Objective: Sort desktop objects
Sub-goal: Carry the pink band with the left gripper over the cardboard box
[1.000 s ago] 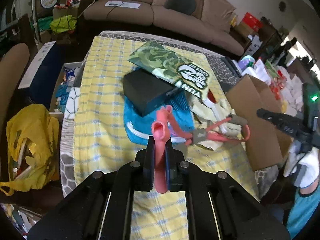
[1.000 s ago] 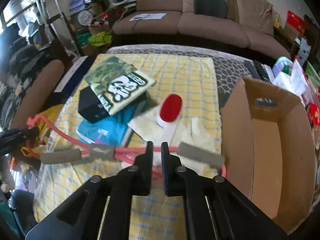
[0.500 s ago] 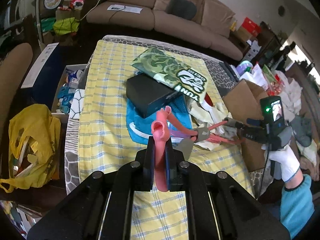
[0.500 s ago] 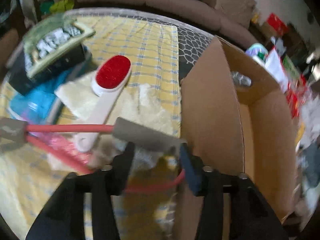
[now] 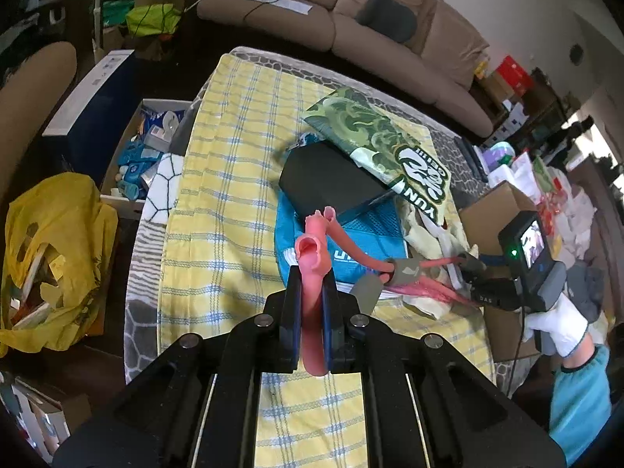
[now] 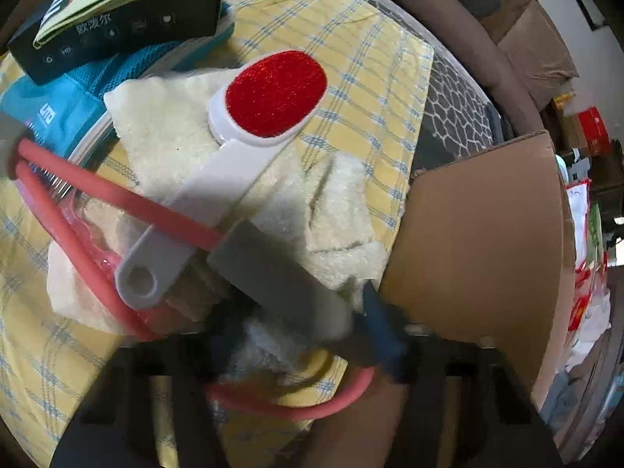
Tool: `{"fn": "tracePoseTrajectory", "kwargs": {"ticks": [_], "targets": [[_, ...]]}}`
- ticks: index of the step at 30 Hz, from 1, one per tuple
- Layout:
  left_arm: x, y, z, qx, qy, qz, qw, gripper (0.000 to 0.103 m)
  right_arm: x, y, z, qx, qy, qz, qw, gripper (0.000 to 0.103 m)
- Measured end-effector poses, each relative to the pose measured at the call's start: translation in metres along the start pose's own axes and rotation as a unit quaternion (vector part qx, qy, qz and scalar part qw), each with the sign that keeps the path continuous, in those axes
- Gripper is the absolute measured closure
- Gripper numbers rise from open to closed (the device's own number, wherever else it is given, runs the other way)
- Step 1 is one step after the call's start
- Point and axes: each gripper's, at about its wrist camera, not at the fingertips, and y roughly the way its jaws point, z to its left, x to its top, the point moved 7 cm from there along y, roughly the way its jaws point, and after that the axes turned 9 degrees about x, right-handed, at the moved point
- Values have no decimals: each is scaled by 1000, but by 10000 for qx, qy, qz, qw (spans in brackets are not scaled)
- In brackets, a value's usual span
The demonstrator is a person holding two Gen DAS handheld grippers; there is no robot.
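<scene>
Tubing [image 5: 314,273], salmon-pink rubber with an open hollow end, stands pinched in the left gripper [image 5: 312,304] at the lower centre of the left wrist view, its jaws narrowed hard onto the folded loop. From there the tube runs toward the right of the frame through a grey foam sleeve [image 5: 405,271] and on to the right gripper [image 5: 477,273], held by a white-gloved hand [image 5: 557,323] with a teal cuff at the right edge. In the right wrist view the right gripper [image 6: 296,335] is blurred at the bottom of the frame; its jaws stand partly apart and are closing, with a grey foam handle [image 6: 280,273] of the same tube lying between them, though the blur hides whether the pads press on it yet. Above the handle, a white lint brush [image 6: 218,195] with a red pad lies slanted on a cream towel [image 6: 167,117], the pink tube crossing over its handle. A black box [image 5: 331,181] sits in the upper centre of the left wrist view on a blue mesh pouch [image 5: 366,234], with a green printed packet [image 5: 374,144] resting on its far end. All lie on a yellow checked tablecloth [image 5: 234,163]. A cardboard box [image 6: 475,241] stands open at the right of the right wrist view, just beside the towel.
</scene>
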Motion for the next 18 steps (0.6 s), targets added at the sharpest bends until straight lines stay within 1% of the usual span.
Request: {"fn": "tracePoseTrajectory", "kwargs": {"ticks": [2,3,5,7,11,14,18], "targets": [[-1,0,0,-14,-10,-5,10000,95,0,-2,0,-26,15,-40,10000,55],[-1,-1,0,-13,-4,-21,10000,95,0,-9,-2,-42,59,-158,9998,55],[0,-5,0,-21,-23,-59,10000,95,-1,-27,-7,115,275,-419,9987,55],[1,-10,0,-68,-64,-95,9999,95,-2,-51,-13,192,358,-703,9967,55],[4,-35,-9,-221,-54,-278,9994,95,-4,-99,-24,207,530,-1158,9916,56],[6,-56,-21,-286,21,-420,9987,95,-10,-136,-33,4,664,-1494,9865,57],[9,-88,-44,-418,162,-599,9972,95,-23,-180,-45,-72,909,-1834,9788,57]]}}
